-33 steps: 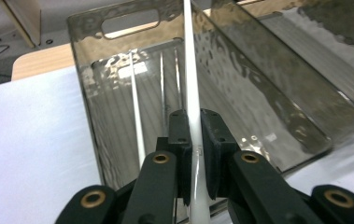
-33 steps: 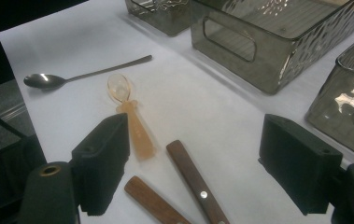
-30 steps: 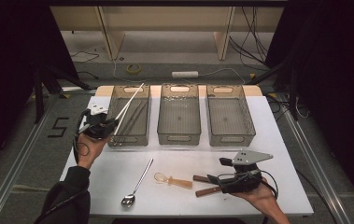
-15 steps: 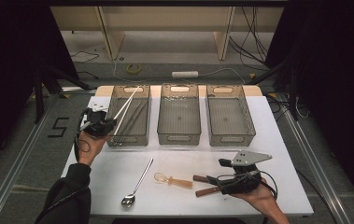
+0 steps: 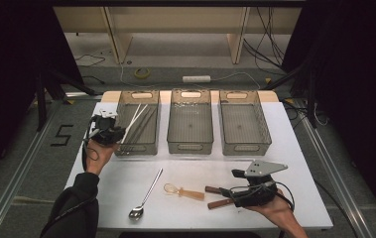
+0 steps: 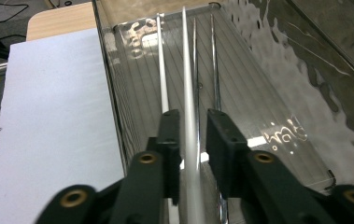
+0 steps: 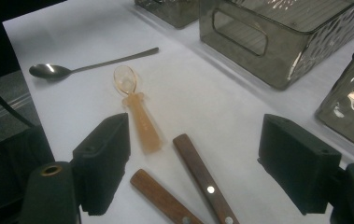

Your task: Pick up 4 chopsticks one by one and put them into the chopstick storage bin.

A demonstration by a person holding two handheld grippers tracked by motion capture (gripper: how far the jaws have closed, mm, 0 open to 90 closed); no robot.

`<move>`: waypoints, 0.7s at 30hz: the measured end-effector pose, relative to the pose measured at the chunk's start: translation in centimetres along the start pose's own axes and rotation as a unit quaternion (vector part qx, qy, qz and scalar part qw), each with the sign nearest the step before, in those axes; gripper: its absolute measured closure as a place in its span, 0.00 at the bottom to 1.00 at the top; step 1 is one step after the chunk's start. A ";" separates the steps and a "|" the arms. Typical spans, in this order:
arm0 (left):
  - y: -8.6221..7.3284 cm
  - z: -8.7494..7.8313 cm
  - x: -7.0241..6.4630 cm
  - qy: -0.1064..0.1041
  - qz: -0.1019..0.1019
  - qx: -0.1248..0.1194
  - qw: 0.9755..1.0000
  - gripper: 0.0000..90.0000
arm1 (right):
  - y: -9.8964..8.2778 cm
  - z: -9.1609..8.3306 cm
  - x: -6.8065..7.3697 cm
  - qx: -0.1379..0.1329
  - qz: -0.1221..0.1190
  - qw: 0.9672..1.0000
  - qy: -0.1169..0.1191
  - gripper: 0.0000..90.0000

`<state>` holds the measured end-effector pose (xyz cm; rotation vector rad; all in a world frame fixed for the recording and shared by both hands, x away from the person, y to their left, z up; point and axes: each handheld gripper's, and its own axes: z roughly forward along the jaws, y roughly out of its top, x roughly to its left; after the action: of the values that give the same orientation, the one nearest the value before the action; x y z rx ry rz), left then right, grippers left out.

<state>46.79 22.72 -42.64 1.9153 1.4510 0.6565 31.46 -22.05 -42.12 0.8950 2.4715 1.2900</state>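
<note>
Between left gripper (image 6: 192, 135) jaws: white chopstick (image 6: 187, 79), jaws just opening, slightly parted, pads no longer pressing; right gripper (image 7: 202, 158) wide open, empty.

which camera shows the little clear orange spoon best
The right gripper view: the orange spoon lies close and sharp, bowl and handle plain. In the high view it is small, between the metal spoon and the wooden handles.
</note>
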 end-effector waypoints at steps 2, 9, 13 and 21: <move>0.1 -0.2 0.0 0.003 0.000 -0.004 1.000 0.76 | 0.0 0.0 0.0 0.000 0.000 1.000 0.001 0.29; 0.3 -1.7 -0.5 -0.019 -0.002 -0.005 1.000 0.53 | 0.0 -0.1 0.1 -0.001 0.000 1.000 0.000 0.29; 0.4 -3.0 -1.1 -0.044 -0.002 -0.004 0.999 0.44 | -0.1 -0.2 0.1 -0.004 0.001 1.000 -0.005 0.29; 0.5 -4.9 -3.1 -0.076 0.020 0.007 0.997 0.33 | -0.2 -0.3 0.0 -0.010 0.001 1.000 -0.010 0.29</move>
<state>42.72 20.54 -39.03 1.9639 1.3302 0.5082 31.27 -22.37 -42.14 0.9006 2.4398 1.2965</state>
